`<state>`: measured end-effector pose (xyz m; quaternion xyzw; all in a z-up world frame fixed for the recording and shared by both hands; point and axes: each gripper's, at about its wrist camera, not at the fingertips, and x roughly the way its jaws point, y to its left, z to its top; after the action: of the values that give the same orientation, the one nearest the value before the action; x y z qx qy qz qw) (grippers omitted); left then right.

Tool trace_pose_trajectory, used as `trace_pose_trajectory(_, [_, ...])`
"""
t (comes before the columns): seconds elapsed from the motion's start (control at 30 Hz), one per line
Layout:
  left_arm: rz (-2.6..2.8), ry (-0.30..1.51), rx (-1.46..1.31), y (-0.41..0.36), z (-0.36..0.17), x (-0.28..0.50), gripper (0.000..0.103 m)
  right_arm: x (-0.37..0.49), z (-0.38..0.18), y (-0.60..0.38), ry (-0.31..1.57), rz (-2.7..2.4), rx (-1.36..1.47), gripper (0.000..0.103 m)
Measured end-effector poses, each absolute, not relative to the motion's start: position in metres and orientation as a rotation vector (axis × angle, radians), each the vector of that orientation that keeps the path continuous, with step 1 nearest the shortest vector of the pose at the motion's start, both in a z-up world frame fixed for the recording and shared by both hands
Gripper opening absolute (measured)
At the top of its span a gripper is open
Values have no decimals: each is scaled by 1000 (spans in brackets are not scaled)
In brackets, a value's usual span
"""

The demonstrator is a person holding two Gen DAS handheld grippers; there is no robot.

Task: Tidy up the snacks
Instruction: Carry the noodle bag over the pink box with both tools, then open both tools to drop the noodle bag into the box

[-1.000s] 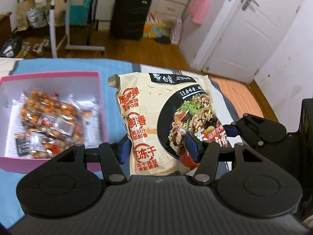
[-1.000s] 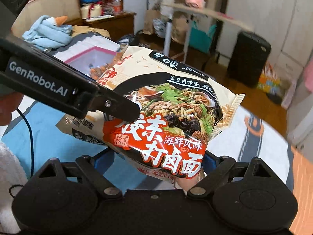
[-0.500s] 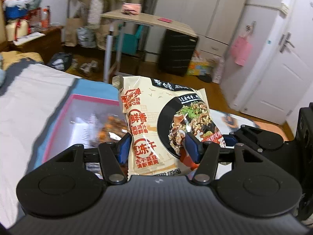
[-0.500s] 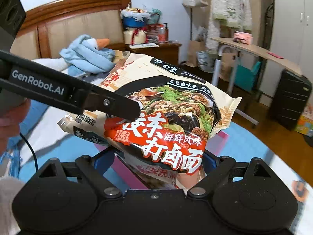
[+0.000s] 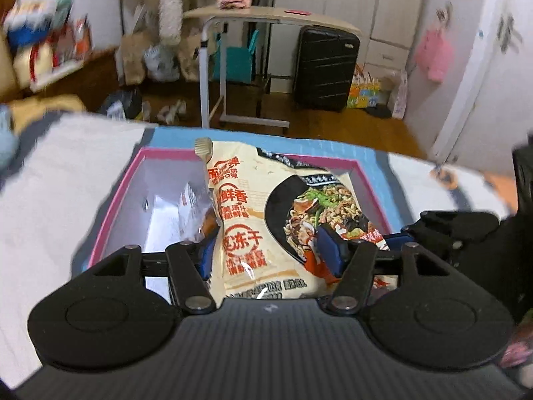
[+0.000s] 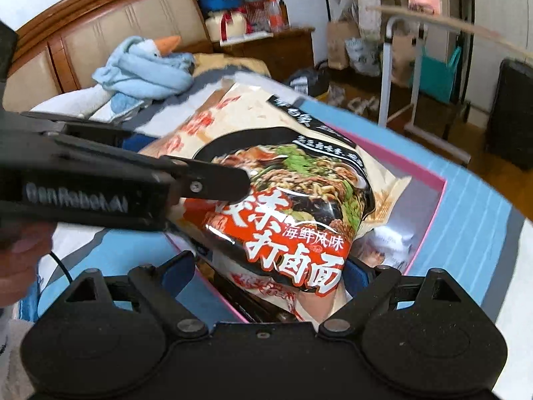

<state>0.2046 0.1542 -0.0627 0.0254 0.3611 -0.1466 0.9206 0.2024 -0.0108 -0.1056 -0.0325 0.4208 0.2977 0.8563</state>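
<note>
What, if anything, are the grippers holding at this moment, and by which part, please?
Both hold the noodle packet above the pink box: the left gripper grips its near bottom edge, the right gripper the red-lettered end.

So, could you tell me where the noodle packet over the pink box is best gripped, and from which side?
Grip the noodle packet across its near short end, coming from this side along its length as the left gripper does. That end faces the grippers; the bulging middle is too broad to span. Its far end tilts into the pink box.
</note>
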Motion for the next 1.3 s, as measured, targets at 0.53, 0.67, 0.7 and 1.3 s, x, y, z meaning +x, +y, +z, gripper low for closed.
trace_pose_trajectory(0.53, [-187, 754, 105, 158, -67, 200, 62, 166, -84, -61, 803, 482, -40, 98])
trace_pose_trajectory(0.67, [-184, 784, 81, 161, -65, 194, 62, 154, -84, -72, 791, 473, -3, 98])
trace_pose_trajectory(0.7, [-186, 789, 81, 159, -63, 192, 63, 151, -85, -75, 784, 468, 1, 98])
trace_pose_trajectory(1.3, [-234, 743, 143, 95, -8, 128, 66, 100, -31, -138, 674, 328, 30, 98])
